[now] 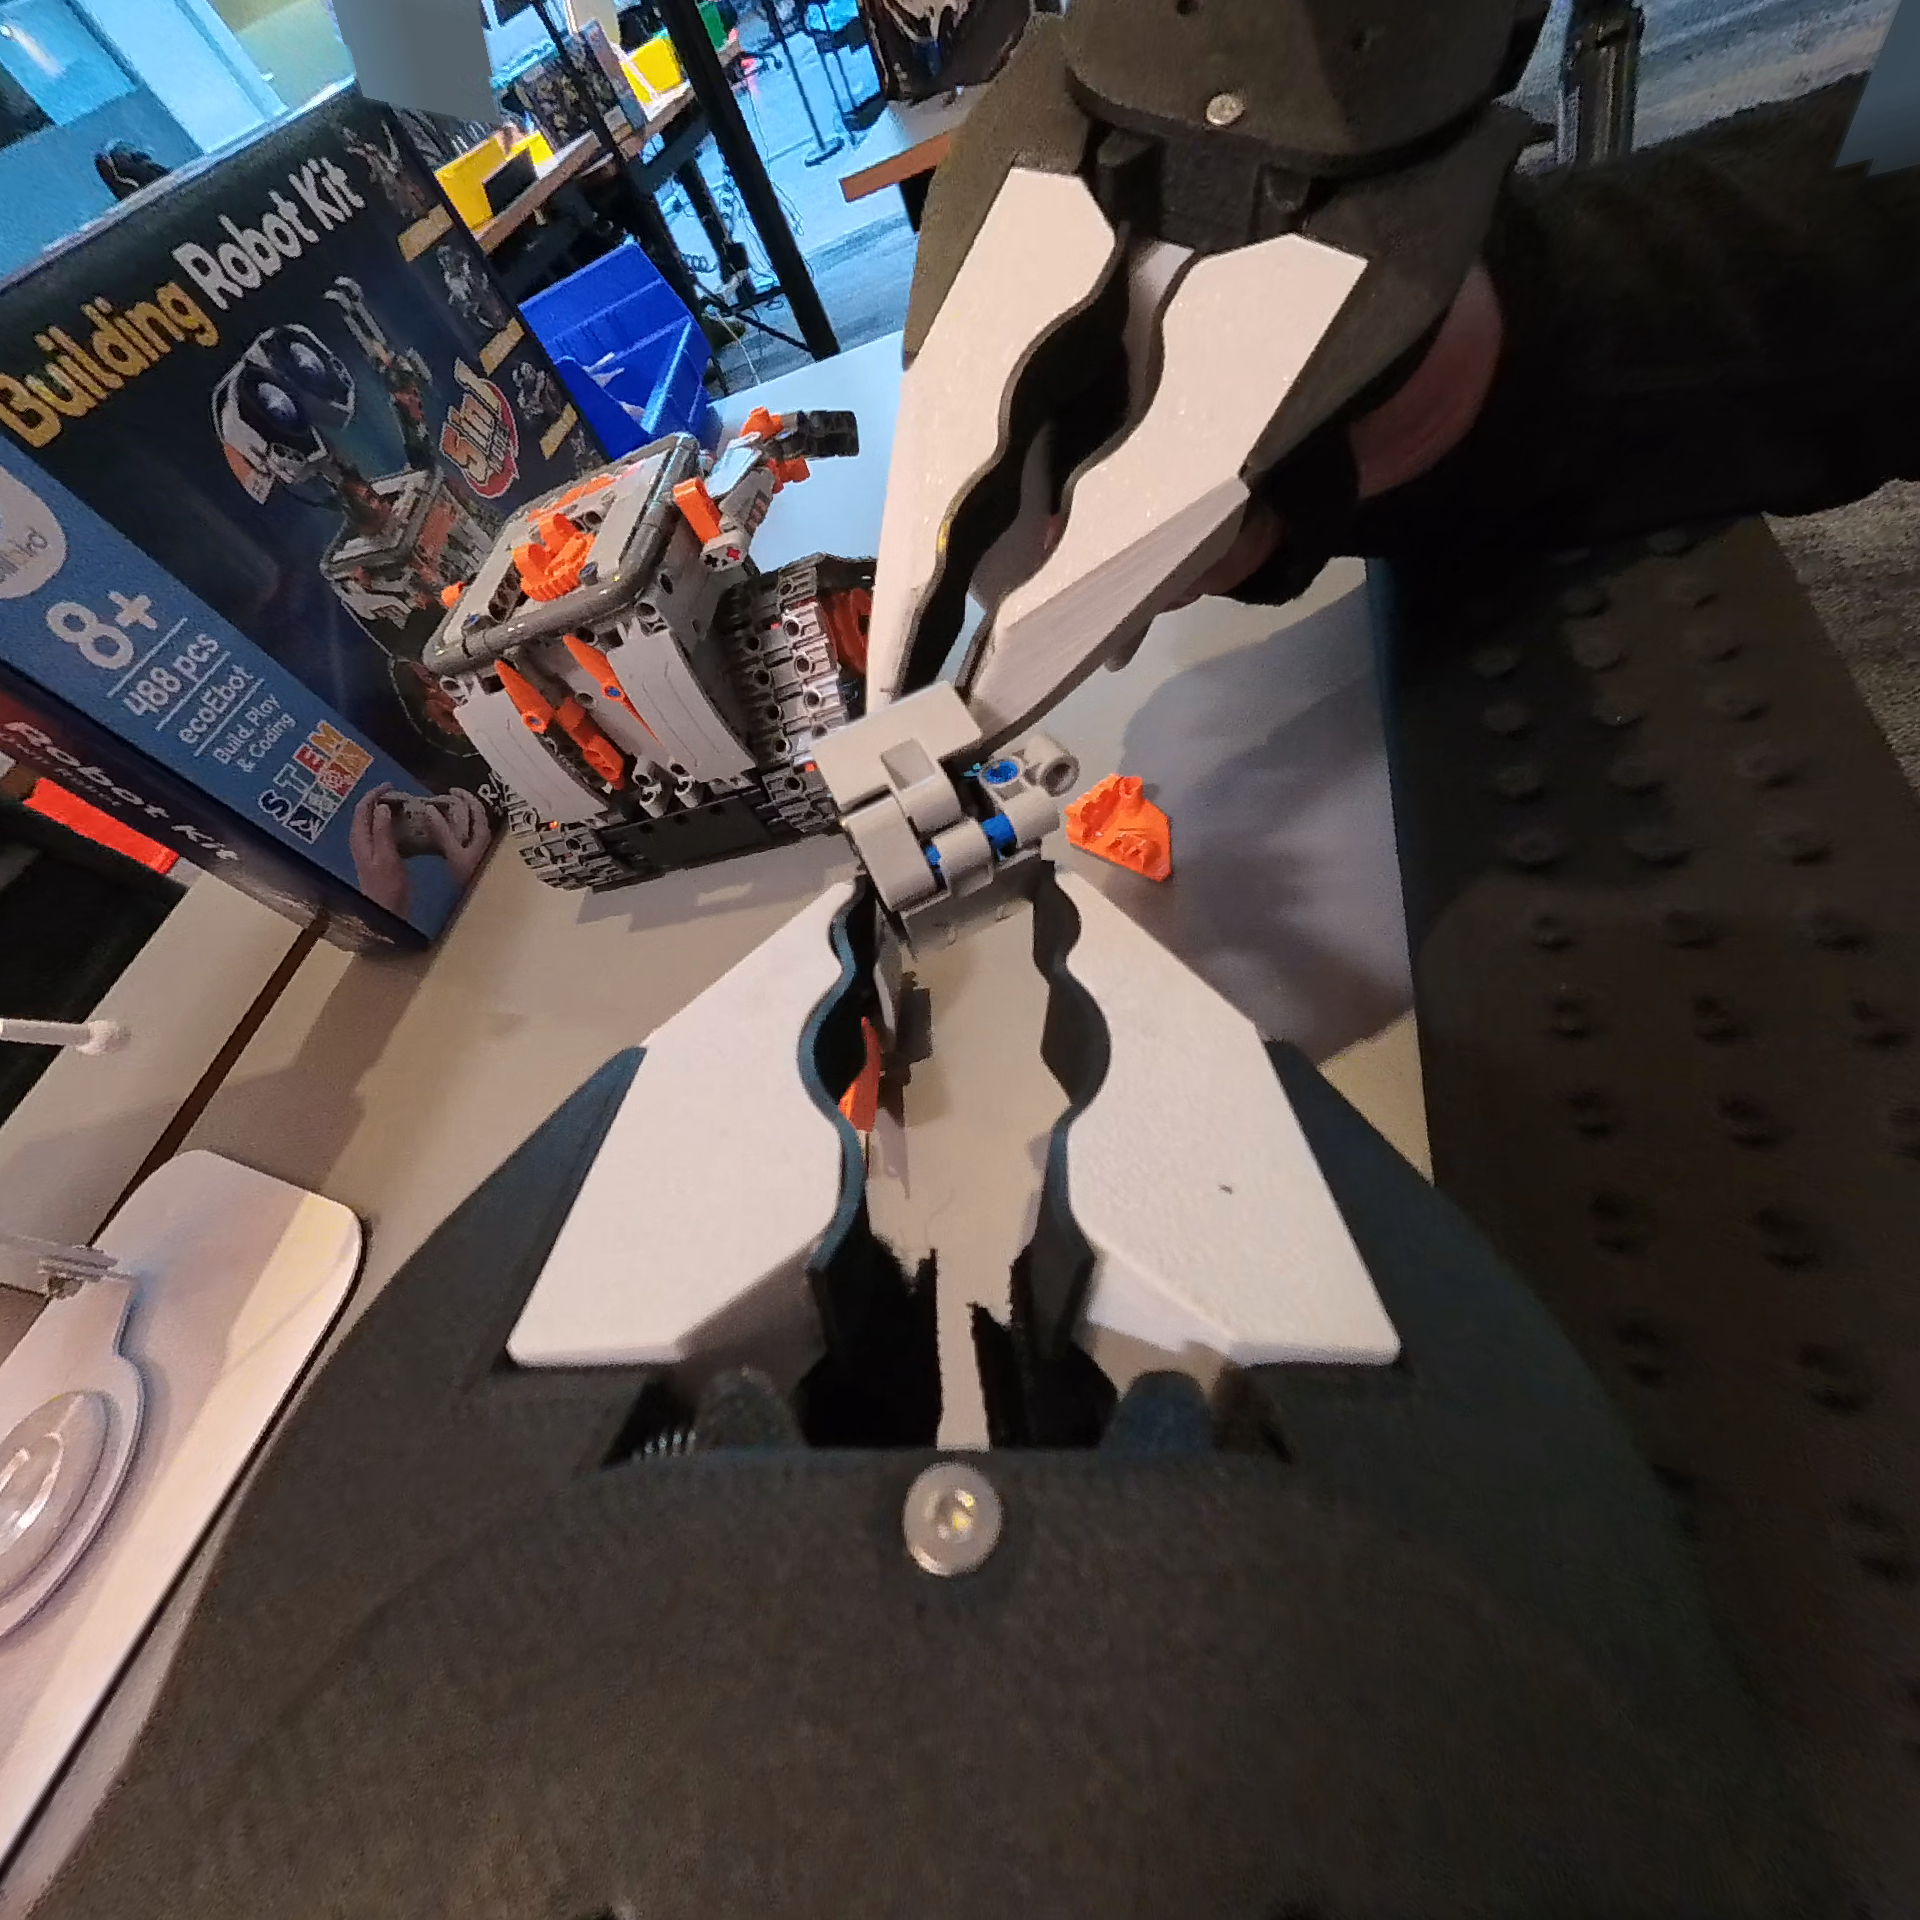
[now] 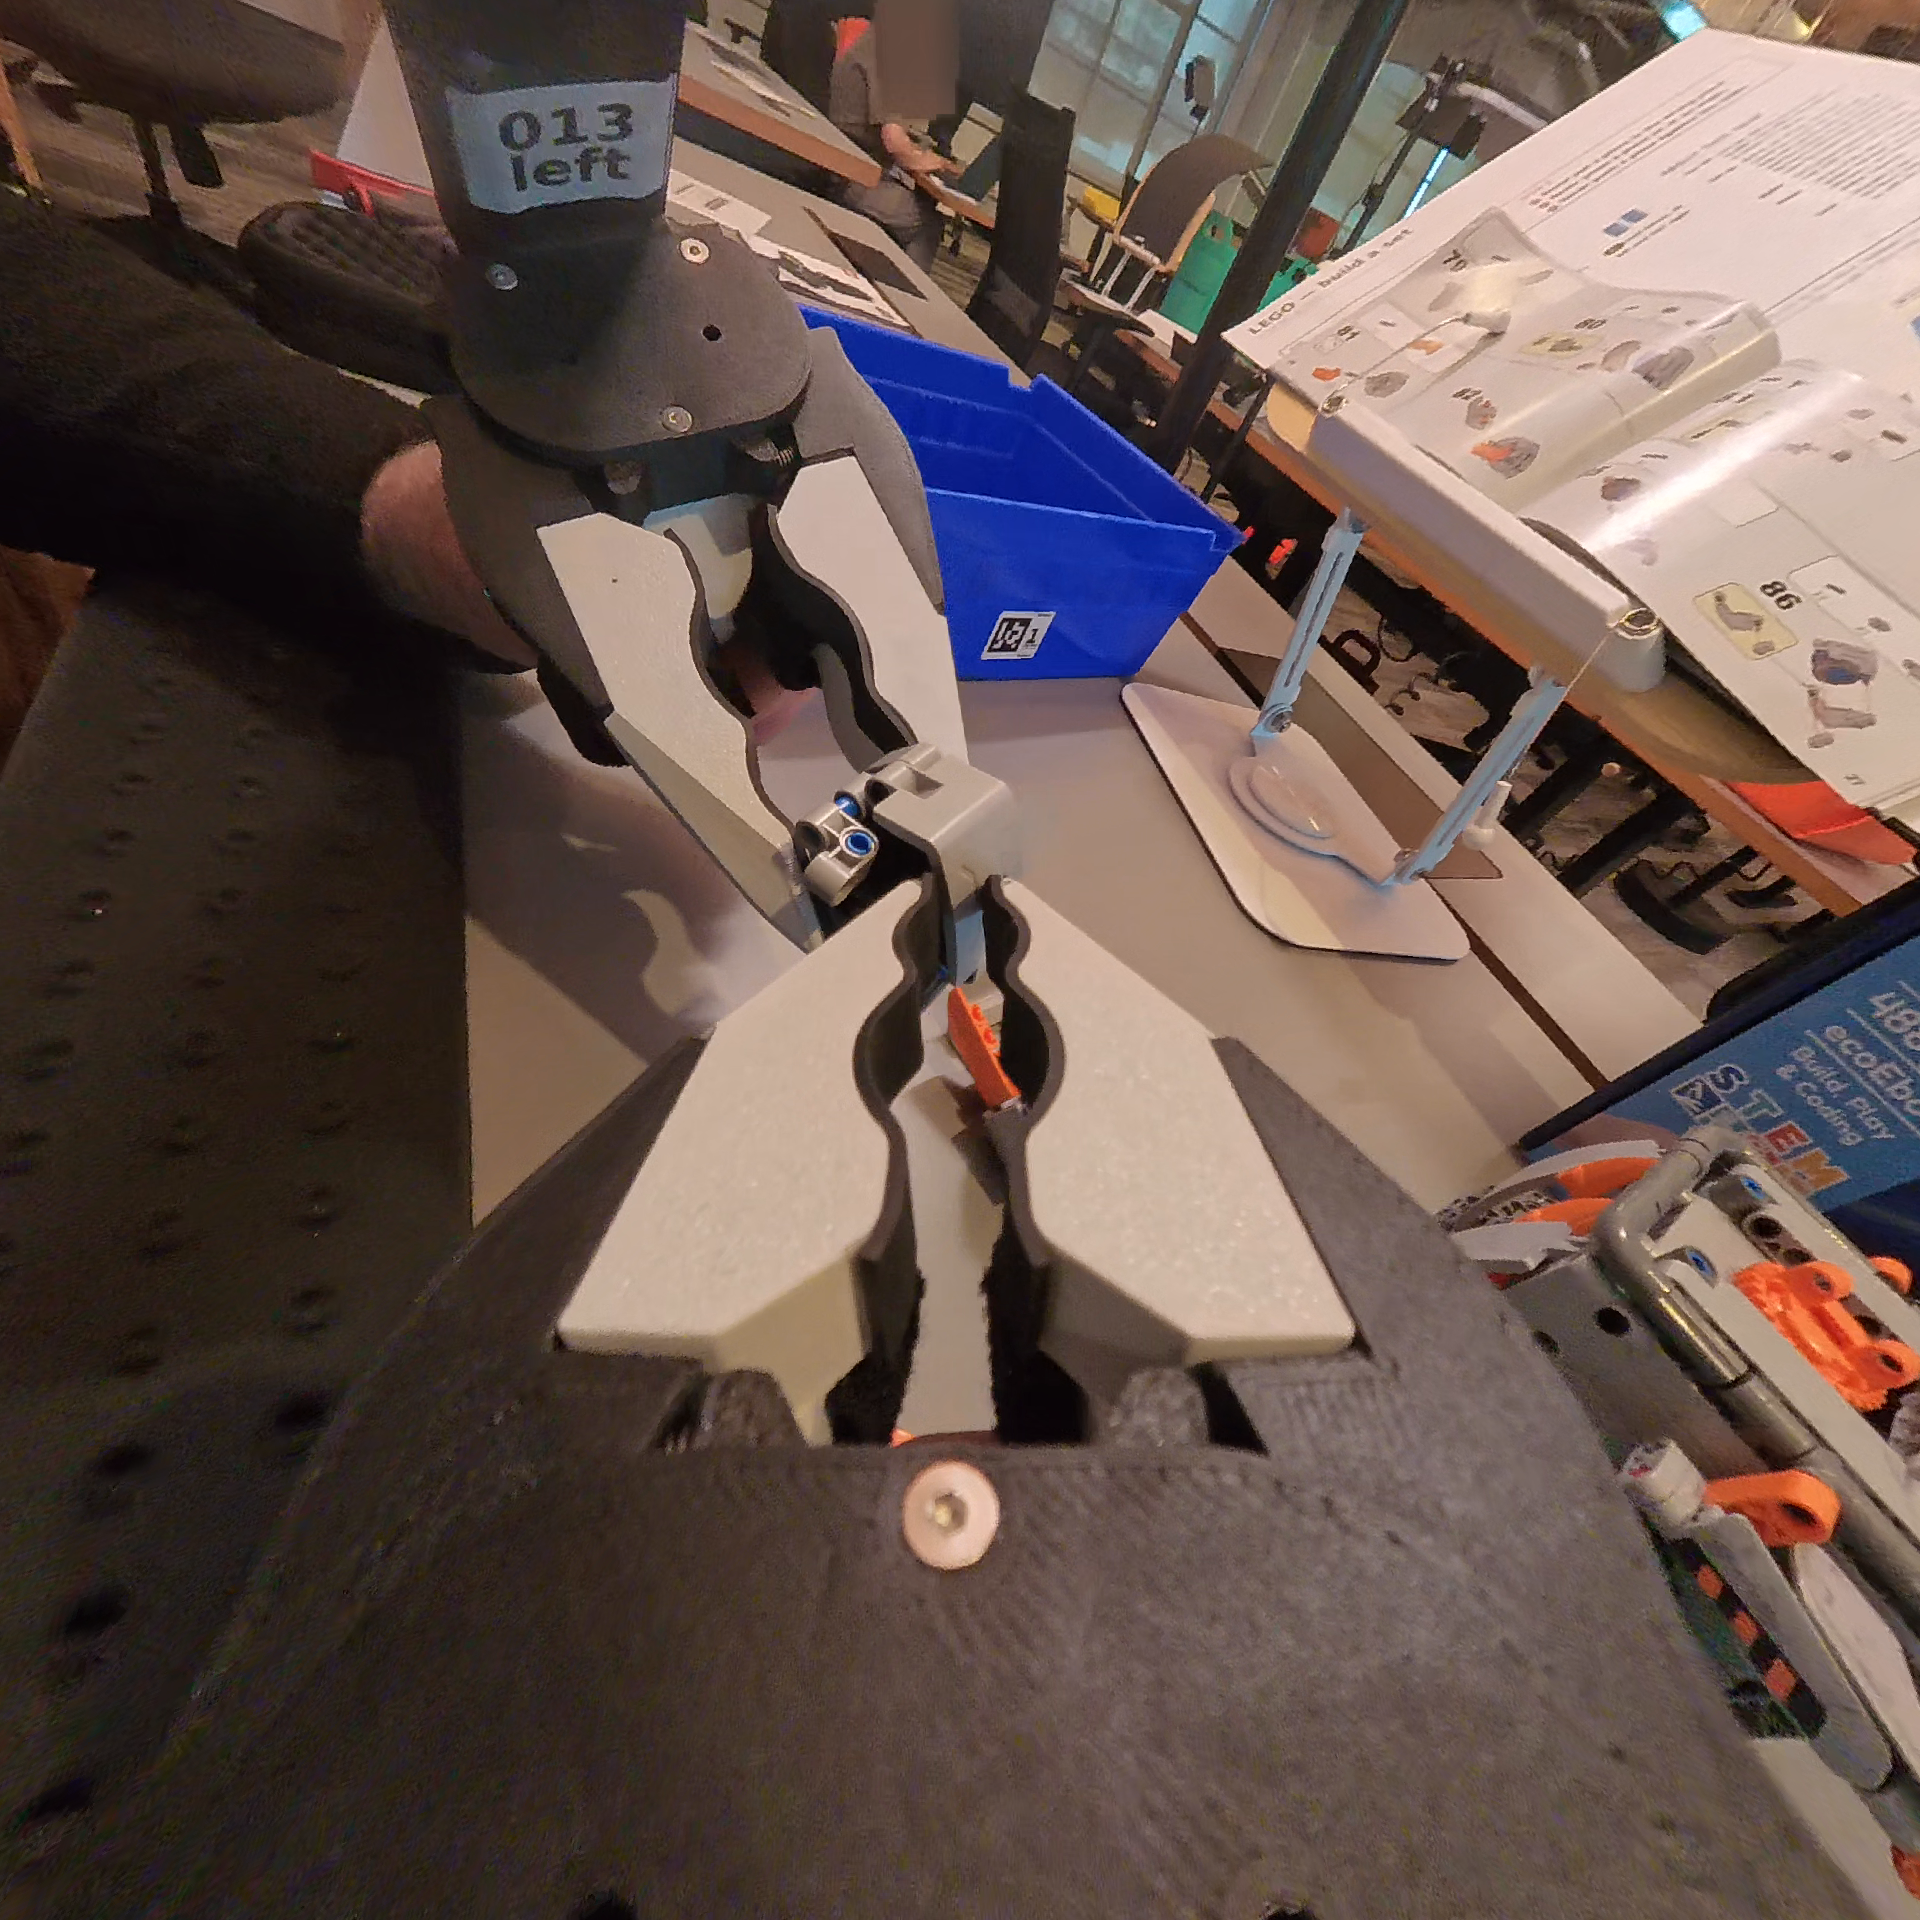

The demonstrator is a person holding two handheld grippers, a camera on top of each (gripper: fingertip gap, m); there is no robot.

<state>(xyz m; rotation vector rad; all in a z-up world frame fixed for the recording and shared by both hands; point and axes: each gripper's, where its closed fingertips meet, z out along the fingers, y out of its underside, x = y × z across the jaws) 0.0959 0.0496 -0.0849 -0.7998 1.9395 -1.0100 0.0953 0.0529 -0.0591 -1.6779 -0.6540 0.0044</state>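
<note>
Over grey table [image 1: 468, 997], left claw [image 1: 951, 914] and right claw [image 1: 935, 691] both pinching grey brick assembly [image 1: 935, 805]; probably risking pins popping apart.

Your two grippers hid much of the small grey brick piece [image 1: 935, 821] pinched between them. The kit boxes [image 1: 208, 520] ran off the left wrist picture's edge, and the brick-built tracked robot [image 2: 1704, 1382] off the right wrist picture's. People in the background were blurred over, the instruction booklet [image 2: 1621, 343] too small to make out.
</note>
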